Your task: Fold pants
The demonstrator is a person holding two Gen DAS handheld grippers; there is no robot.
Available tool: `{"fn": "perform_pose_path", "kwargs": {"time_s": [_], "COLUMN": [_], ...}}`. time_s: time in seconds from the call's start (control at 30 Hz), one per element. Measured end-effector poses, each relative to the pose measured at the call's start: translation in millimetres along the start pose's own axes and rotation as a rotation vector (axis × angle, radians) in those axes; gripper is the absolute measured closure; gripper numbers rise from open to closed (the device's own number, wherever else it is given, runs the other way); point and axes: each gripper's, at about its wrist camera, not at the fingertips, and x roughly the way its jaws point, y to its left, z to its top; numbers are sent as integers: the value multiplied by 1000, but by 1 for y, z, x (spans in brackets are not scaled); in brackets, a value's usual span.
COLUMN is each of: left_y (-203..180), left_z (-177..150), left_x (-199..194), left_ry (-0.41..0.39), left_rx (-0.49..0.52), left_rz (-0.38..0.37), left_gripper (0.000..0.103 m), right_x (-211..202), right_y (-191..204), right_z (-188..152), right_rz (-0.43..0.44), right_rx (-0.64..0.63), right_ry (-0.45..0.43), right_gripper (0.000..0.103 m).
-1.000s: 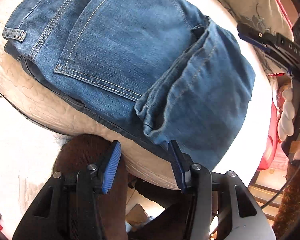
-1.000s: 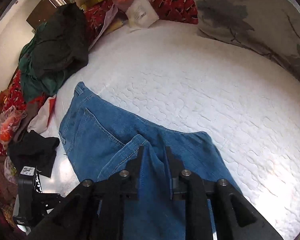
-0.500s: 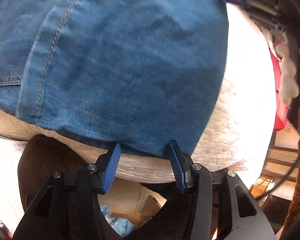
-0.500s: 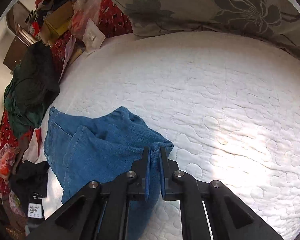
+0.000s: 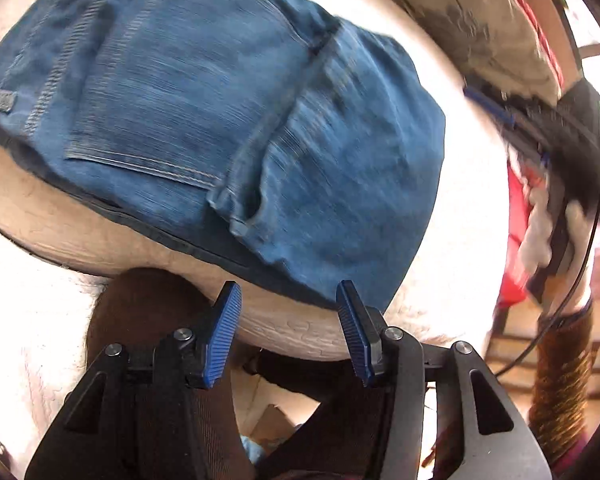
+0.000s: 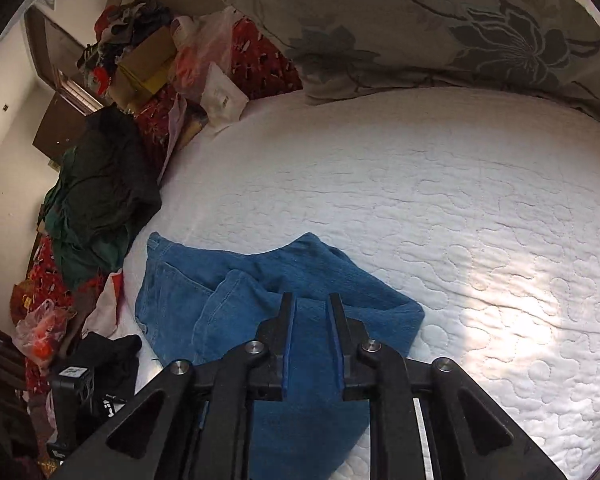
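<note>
the jeans (image 6: 300,280) lie on the white mattress (image 6: 440,200) near its edge, already doubled into a short stack. left gripper (image 5: 288,300) hangs released, gripping nothing; right gripper (image 6: 310,308) is opening above the denim. only tidying looks left

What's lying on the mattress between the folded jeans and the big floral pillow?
Nothing: in the right wrist view the stretch of white quilted mattress between the jeans and the floral pillow is bare.
</note>
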Motion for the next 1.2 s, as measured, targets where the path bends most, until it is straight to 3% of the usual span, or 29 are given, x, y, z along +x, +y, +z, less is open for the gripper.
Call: {"fn": "perform_pose_path", "kwargs": {"time_s": [0.07,0.13,0.2,0.23,0.3,0.37,0.6,0.77,0.9,1.0,1.2], "left_y": [20,22,20,21,37,57,96,201,247,253,228], "left_z": [11,24,35,52,55,57,43,31,33,36,70], "left_x": [-10,-16,-8,-1,28,44,-8,-49,-33,-23,-12], "left_ry": [-15,-42,-48,-36,20,54,-22,-163,-180,-180,-203], "left_rx": [-92,-119,-104,-100,-138,-201,-195,-509,-667,-716,-669], "left_rz": [-106,-162,-124,-95,-45,-78,-170,-329,-390,-462,-538], "left_gripper": [55,55,55,55,55,55,55,51,45,45,45], "right_x": [13,32,53,64,95,117,91,78,90,105,129], "right_y": [25,46,60,64,64,58,78,97,112,129,158], "right_z": [-1,-2,-6,-7,-10,-14,-1,9,12,13,24], "right_rz": [23,25,14,-16,-117,-194,-205,-174,-153,-140,-125], "right_rx": [-40,-73,-98,-102,-114,-114,-117,-76,-52,-61,-121], "right_ry": [15,41,69,80,150,197,205,160,176,199,231], "right_gripper": [78,78,78,78,81,85,77,67,67,67,66]}}
